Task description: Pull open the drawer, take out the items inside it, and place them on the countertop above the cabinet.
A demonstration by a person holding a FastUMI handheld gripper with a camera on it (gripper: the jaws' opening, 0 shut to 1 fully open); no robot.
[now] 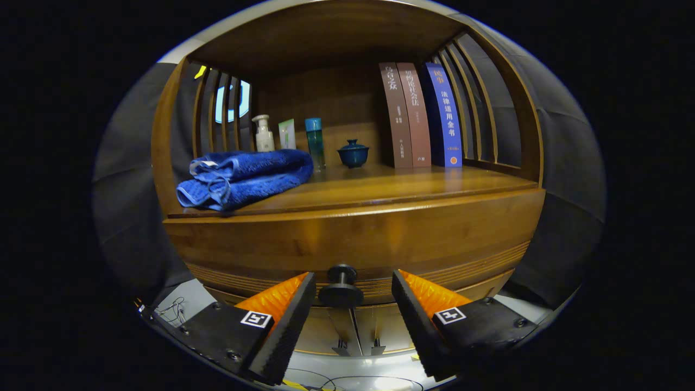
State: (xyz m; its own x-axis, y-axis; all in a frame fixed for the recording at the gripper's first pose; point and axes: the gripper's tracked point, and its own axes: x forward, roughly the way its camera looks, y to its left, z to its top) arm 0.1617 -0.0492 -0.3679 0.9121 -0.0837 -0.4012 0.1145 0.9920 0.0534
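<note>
The drawer (358, 239) is located directly below the countertop (391, 187), its dark round knob (341, 287) at the 6 o'clock edge of the front panel. The knob is judged rigid, small and possibly slippery; the drawer is expected to slide stiffly, as a solid wooden unit. Grip is to be taken on the knob's stem. The gripper (353, 309) is held wide open, the knob between the fingers, untouched by either.
</note>
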